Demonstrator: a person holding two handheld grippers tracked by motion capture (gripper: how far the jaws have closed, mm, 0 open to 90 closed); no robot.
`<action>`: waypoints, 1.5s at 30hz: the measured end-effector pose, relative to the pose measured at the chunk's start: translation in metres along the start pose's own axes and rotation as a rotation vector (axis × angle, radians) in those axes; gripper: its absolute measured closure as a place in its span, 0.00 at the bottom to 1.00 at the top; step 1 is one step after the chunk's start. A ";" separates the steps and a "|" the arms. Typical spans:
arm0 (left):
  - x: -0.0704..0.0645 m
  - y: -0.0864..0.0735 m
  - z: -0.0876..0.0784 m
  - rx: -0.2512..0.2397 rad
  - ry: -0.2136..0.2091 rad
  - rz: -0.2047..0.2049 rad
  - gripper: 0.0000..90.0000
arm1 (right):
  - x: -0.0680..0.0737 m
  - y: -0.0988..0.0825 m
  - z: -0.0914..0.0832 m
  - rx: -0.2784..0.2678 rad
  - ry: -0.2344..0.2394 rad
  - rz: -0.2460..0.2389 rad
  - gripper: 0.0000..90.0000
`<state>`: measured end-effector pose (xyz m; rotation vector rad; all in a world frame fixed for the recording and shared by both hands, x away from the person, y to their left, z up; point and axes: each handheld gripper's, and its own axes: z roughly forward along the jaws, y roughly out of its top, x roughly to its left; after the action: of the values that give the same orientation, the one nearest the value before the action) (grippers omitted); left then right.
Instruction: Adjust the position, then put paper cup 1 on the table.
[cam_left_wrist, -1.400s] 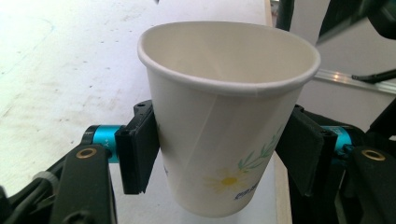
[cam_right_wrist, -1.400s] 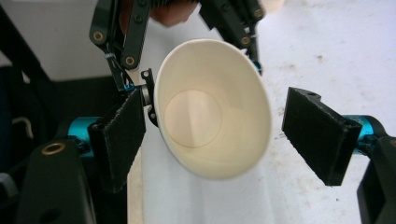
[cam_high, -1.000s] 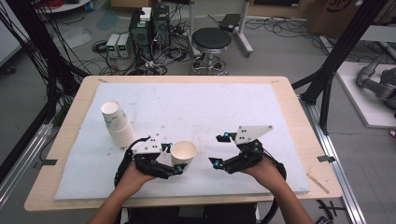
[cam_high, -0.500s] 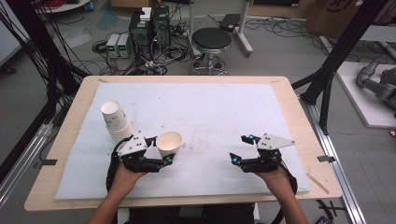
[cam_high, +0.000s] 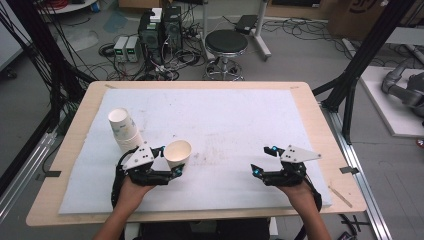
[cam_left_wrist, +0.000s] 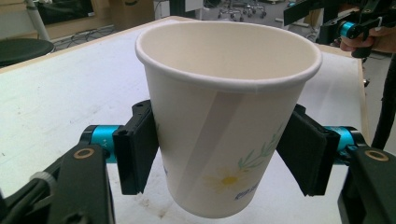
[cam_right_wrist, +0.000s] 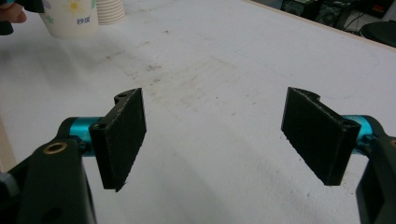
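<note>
My left gripper (cam_high: 171, 162) is shut on a white paper cup (cam_high: 177, 151) with a flower print, held upright just above the white mat at the front left. In the left gripper view both black pads (cam_left_wrist: 137, 154) press the cup (cam_left_wrist: 224, 116) on its sides below the rim. A stack of paper cups (cam_high: 122, 130) stands just behind and left of it. My right gripper (cam_high: 262, 160) is at the front right, a good way from the cup. Its jaws (cam_right_wrist: 219, 135) stand wide open over bare mat with nothing between them.
The white mat (cam_high: 225, 120) covers a wooden table (cam_high: 80, 125). Behind the far edge are a black stool (cam_high: 226, 45) and computer boxes (cam_high: 160, 27) with cables on the floor. Black frame posts (cam_high: 350, 85) stand at the table's right side.
The left gripper has carried the cup to the left, closer to the stack. The right gripper has drawn away to the right and lower, so the two hands are now far apart.
</note>
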<state>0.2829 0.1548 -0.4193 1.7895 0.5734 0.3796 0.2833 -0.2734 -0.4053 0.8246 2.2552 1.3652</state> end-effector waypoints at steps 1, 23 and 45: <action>0.000 -0.001 0.000 -0.002 0.002 -0.001 0.36 | 0.000 0.000 0.000 -0.003 0.000 0.006 0.25; 0.019 0.016 0.049 -0.037 0.027 -0.009 0.36 | -0.005 -0.008 -0.010 -0.009 -0.016 0.020 0.25; 0.067 0.018 0.123 0.077 0.168 -0.068 0.36 | -0.007 -0.008 -0.012 -0.017 0.000 0.034 0.25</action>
<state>0.4070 0.0904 -0.4400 1.8167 0.7742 0.4689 0.2794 -0.2885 -0.4065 0.8608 2.2361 1.3979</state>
